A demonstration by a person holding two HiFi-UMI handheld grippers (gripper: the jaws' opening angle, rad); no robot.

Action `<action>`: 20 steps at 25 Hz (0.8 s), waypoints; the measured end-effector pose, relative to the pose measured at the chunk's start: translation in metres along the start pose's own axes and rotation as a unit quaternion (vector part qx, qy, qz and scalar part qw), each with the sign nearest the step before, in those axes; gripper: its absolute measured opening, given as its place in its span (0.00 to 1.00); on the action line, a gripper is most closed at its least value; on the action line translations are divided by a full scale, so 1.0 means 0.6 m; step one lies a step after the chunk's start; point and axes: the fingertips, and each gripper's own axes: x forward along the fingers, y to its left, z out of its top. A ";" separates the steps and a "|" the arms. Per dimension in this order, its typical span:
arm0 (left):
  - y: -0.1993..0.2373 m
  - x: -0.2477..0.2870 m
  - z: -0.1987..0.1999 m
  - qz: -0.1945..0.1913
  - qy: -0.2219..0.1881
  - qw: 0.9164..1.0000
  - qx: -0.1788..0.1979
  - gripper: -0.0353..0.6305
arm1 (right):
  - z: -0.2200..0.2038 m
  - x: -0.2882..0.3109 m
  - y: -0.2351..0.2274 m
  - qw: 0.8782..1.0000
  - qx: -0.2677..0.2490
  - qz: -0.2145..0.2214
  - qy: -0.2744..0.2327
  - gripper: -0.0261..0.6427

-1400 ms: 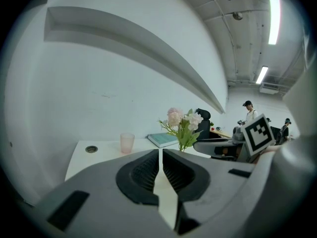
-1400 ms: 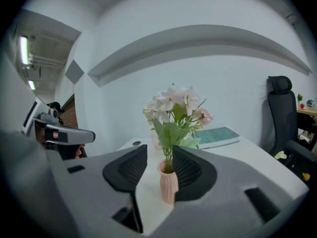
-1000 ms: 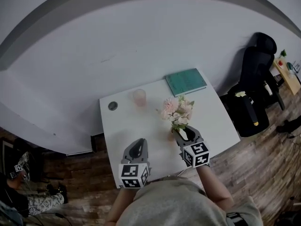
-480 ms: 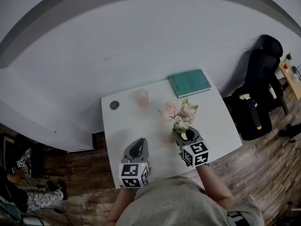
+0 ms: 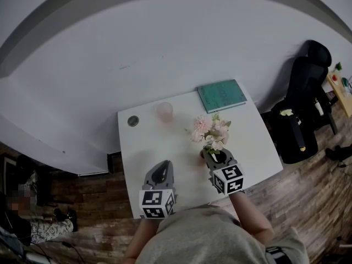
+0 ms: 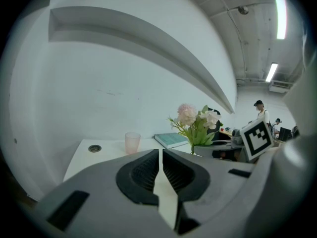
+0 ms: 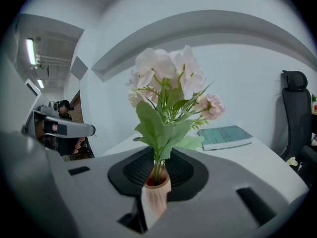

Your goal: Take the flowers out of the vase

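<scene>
Right gripper view: one vase [image 7: 155, 196], one flower bunch [image 7: 168, 86], one teal book [image 7: 226, 136].

Soft, even light from long fluorescent ceiling strips [image 6: 281, 16], which look bright and slightly bloomed in both gripper views. The plain white wall [image 5: 165, 48] and white rectangular tabletop [image 5: 154, 147] show no glare and only faint shadow. The dark wooden plank floor [image 5: 308, 197] reads dim. All views are wide-angle: straight edges bow, and the gripper views fade to black at the corners. In the right gripper view the pale pink ribbed vase [image 7: 155, 197], close to the lens, is smeared and out of focus. The pink and white flowers with green leaves [image 7: 168, 83] are fairly sharp.
</scene>
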 end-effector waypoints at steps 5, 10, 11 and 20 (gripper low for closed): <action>-0.003 -0.002 -0.003 0.002 -0.001 1.000 -0.001 0.09 | 0.010 -0.004 0.003 1.000 -0.005 0.003 -0.008 0.14; -0.006 -0.008 -0.003 0.004 -0.007 1.000 -0.003 0.09 | 0.016 -0.010 0.008 1.000 -0.015 0.008 -0.011 0.13; -0.005 -0.010 -0.003 0.004 -0.008 1.000 -0.003 0.09 | 0.018 -0.010 0.009 1.000 -0.017 0.009 -0.013 0.13; -0.005 -0.039 -0.010 0.003 -0.012 1.000 -0.007 0.09 | 0.049 -0.027 0.021 0.999 -0.033 -0.001 -0.034 0.13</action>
